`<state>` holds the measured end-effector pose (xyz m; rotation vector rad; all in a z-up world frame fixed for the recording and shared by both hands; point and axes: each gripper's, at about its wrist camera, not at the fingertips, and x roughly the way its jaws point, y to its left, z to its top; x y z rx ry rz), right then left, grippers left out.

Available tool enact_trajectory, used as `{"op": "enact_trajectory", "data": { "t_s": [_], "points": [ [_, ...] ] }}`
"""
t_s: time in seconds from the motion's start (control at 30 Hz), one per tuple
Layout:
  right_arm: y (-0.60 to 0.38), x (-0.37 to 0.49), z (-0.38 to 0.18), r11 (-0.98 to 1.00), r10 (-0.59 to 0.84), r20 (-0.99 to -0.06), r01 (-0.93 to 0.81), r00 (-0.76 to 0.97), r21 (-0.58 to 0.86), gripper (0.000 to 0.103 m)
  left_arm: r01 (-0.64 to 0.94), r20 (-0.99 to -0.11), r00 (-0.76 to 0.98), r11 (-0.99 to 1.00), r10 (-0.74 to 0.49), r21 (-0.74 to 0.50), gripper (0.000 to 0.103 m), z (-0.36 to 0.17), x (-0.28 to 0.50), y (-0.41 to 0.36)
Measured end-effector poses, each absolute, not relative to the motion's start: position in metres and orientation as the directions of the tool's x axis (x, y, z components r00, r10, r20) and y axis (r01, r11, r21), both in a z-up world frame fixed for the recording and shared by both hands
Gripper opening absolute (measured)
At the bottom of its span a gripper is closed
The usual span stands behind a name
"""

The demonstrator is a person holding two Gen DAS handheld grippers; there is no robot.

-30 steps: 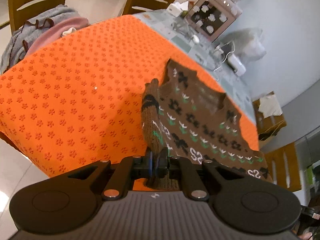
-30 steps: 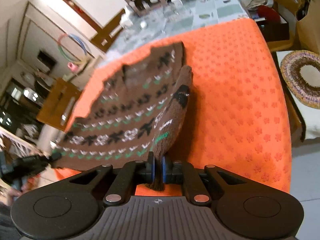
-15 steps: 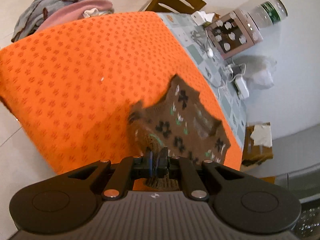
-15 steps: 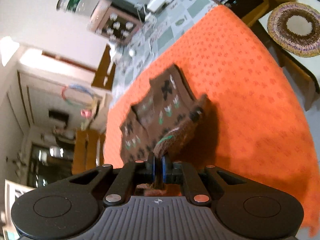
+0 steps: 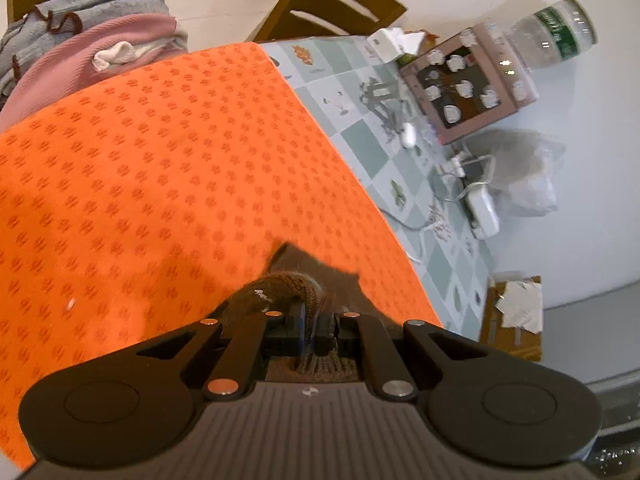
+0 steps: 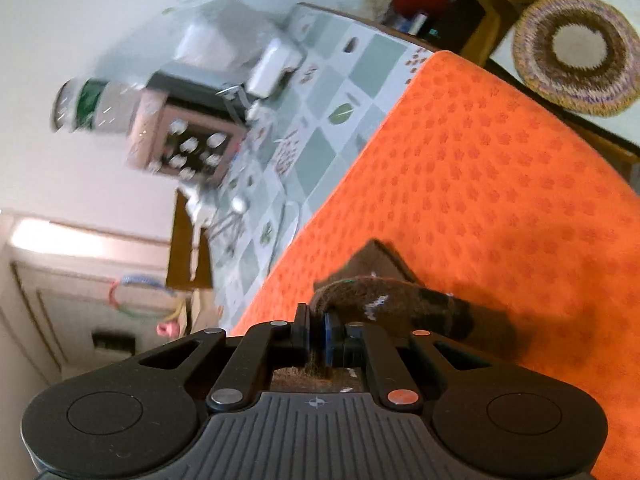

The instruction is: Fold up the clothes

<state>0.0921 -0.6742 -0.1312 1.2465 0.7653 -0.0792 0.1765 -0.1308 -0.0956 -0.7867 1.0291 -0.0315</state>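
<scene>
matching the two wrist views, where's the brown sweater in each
Left wrist: sweater low centre, bunched at the left gripper, pinched in its shut jaws.
Right wrist: sweater low centre, trailing right from the right gripper, also pinched.
Shared landmark: pink box on the checked cloth.

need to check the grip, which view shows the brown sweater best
The right wrist view: the brown sweater shows a longer rolled stretch with white and dark pattern, running from the shut right gripper over the orange cloth. The left wrist view shows only a short bunched fold at the shut left gripper.
</scene>
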Motion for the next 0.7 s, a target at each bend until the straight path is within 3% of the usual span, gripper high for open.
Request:
{"op": "enact_trajectory", "data": {
  "t_s": [0.37, 0.5, 0.63, 0.7],
  "points": [
    [-0.673, 0.182, -0.185, 0.379, 0.304, -0.697, 0.589, 0.649, 0.714, 0.01, -0.415, -0.828, 0.439, 0.739, -0.348, -0.531, 0.009, -0.16, 0.262, -0.138],
    [-0.67, 0.195, -0.188, 0.458, 0.293, -0.739, 0.589, 0.607, 0.665, 0.019, -0.354, -0.83, 0.429, 0.779, -0.356, -0.517, 0.013, -0.167, 0.273, -0.141],
    [-0.662, 0.197, -0.167, 0.616, 0.244, -0.756, 0.504, 0.607, 0.605, 0.042, -0.256, -0.805, 0.472, 0.818, -0.36, -0.516, 0.055, -0.155, 0.269, -0.137],
    [-0.657, 0.195, -0.154, 0.693, 0.216, -0.754, 0.447, 0.62, 0.566, 0.051, -0.2, -0.793, 0.507, 0.848, -0.339, -0.491, 0.061, -0.147, 0.262, -0.134]
  ]
}}
